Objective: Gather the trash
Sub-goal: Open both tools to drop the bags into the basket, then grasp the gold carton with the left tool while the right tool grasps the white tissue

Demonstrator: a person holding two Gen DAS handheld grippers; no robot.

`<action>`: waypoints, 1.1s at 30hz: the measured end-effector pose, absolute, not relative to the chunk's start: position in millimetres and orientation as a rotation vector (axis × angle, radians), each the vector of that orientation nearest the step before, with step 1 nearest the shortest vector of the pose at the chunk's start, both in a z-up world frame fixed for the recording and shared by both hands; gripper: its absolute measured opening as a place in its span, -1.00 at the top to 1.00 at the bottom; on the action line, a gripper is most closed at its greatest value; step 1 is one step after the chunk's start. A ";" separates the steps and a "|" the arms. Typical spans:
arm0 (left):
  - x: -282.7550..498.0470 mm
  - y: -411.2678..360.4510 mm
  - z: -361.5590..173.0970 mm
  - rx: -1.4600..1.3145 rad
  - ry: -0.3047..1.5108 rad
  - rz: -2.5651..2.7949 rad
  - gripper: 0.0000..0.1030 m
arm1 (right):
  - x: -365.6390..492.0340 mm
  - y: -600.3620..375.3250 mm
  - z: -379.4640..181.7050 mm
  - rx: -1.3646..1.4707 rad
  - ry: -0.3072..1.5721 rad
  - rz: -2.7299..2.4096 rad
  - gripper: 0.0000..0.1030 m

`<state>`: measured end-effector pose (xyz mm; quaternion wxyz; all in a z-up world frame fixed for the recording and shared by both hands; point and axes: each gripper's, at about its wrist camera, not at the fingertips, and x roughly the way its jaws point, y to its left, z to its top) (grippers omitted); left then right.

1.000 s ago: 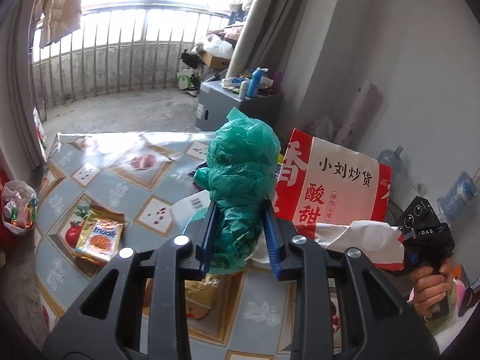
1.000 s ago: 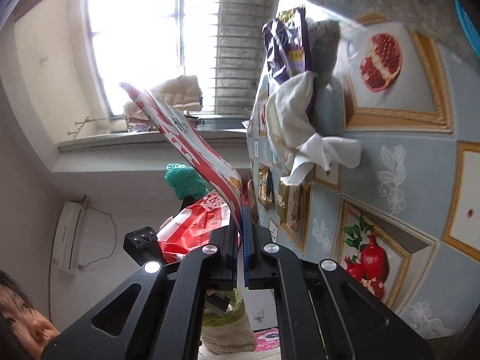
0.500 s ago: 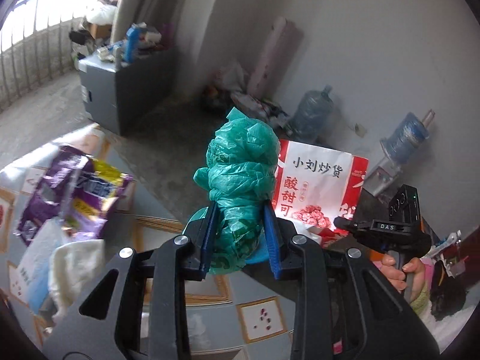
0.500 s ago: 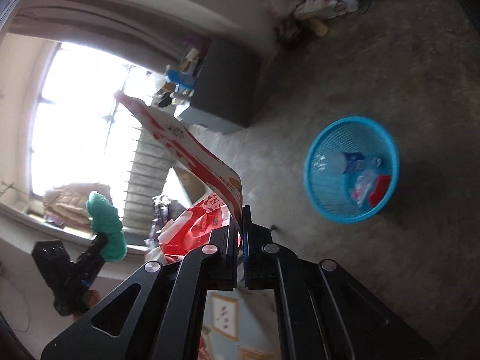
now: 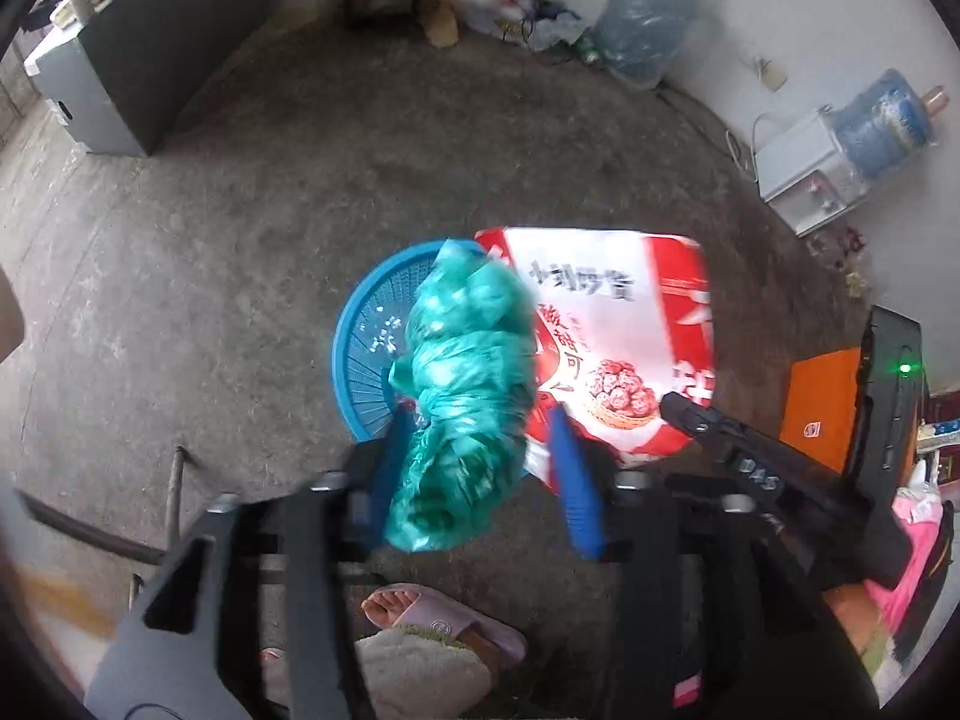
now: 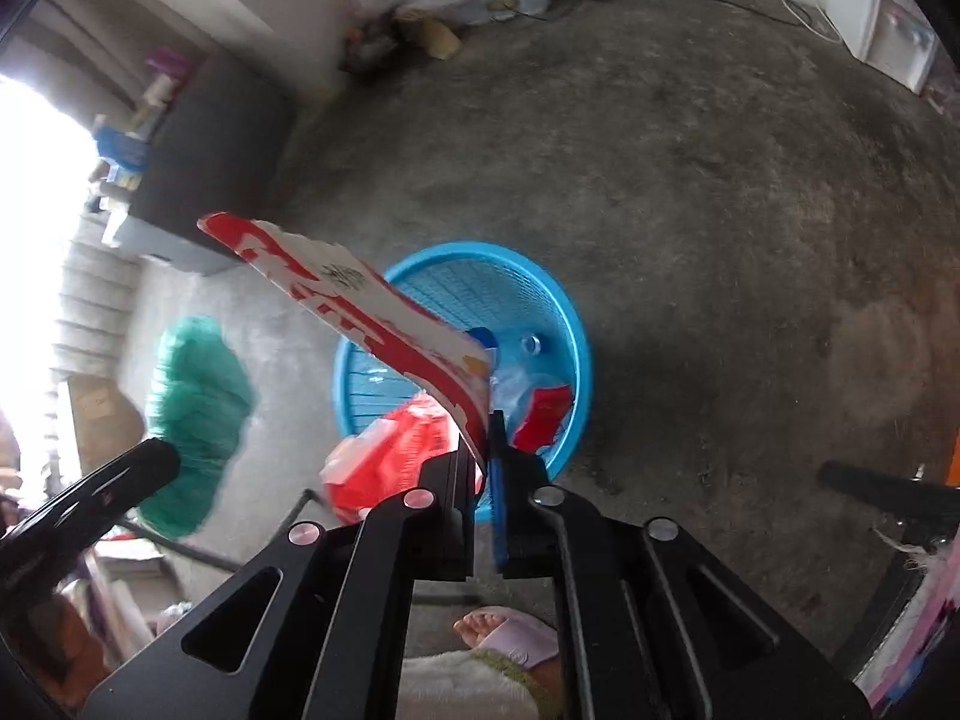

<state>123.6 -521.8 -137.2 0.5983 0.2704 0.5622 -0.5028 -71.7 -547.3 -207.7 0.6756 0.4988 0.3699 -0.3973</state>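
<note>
My left gripper (image 5: 480, 474) has its jaws spread, and the crumpled green plastic bag (image 5: 462, 396) lies loose between them, touching only the left finger, above the blue mesh trash basket (image 5: 366, 354). The bag also shows at the left of the right wrist view (image 6: 192, 414). My right gripper (image 6: 486, 456) is shut on a red and white snack bag (image 6: 372, 312) and holds it over the basket (image 6: 558, 324), which holds a bottle and red wrappers. The snack bag also shows in the left wrist view (image 5: 624, 336).
The basket stands on a bare concrete floor (image 6: 690, 180). A grey cabinet (image 5: 114, 78) stands at the back left. Water jugs (image 5: 648, 18) and a dispenser (image 5: 804, 174) line the far wall. The person's slippered foot (image 5: 432, 618) is just below the grippers.
Both grippers swung away from the table and now point down over the blue basket. The left jaws have opened wider around the green bag. The right still grips the snack bag.
</note>
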 end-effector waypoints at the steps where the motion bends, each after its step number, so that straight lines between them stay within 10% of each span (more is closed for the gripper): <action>1: 124.1 -525.7 -144.4 0.629 1.311 -1.151 -0.22 | -64.3 -550.4 -218.4 1.118 0.833 -0.890 0.62; 3: 128.4 -528.1 -153.7 0.606 1.317 -1.111 -0.22 | -52.4 -553.8 -235.4 1.094 0.852 -0.890 0.27; 8: 134.4 -514.5 -142.7 0.529 1.323 -1.123 -0.22 | -55.7 -544.8 -238.2 1.115 0.781 -0.853 0.09; 33: 142.4 -232.8 31.5 0.180 0.918 -0.997 -0.24 | -49.9 -450.3 -92.4 0.833 0.665 -0.541 -0.07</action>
